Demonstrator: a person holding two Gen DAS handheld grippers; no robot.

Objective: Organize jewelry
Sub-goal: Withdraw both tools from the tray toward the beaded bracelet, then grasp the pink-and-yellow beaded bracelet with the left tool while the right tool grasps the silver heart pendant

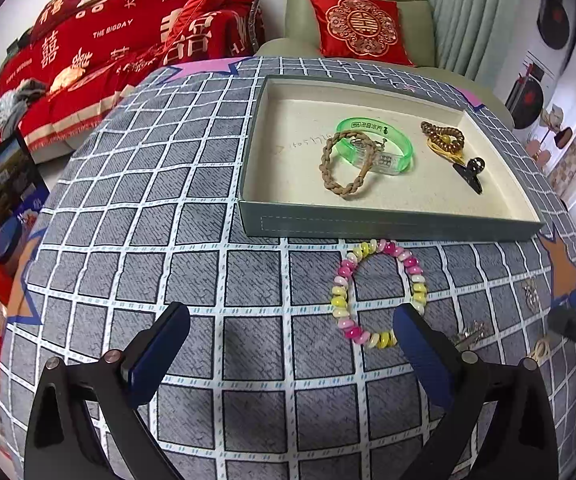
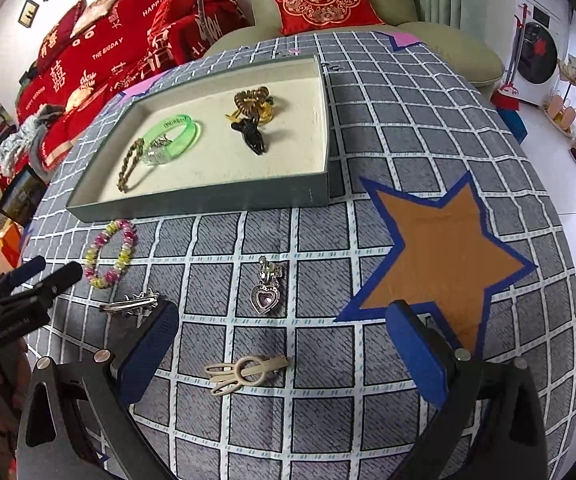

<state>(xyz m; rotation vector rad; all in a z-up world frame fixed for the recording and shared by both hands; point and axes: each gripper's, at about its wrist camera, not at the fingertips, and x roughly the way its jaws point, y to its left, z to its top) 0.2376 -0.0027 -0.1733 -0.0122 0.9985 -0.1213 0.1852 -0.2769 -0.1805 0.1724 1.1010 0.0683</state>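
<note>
A grey-green tray (image 1: 388, 226) (image 2: 208, 200) holds a green bangle (image 1: 374, 146) (image 2: 172, 136), a braided brown band (image 1: 346, 164) (image 2: 130, 166), a brown bead string (image 1: 442, 138) (image 2: 250, 102) and a black clip (image 1: 470, 172) (image 2: 252, 134). A pink-yellow bead bracelet (image 1: 378, 292) (image 2: 108, 254) lies on the cloth before the tray. My left gripper (image 1: 292, 316) is open and empty, its right finger just beside the bracelet. My right gripper (image 2: 284, 316) is open and empty above a beige hair clip (image 2: 244, 372), with a heart pendant (image 2: 266, 292) and a silver hair clip (image 2: 134, 304) ahead.
The table wears a grey checked cloth (image 1: 208, 200) with an orange star patch (image 2: 444, 252). A green armchair with a red cushion (image 1: 362, 28) stands behind the table. A red blanket (image 1: 108, 40) covers a sofa at the left.
</note>
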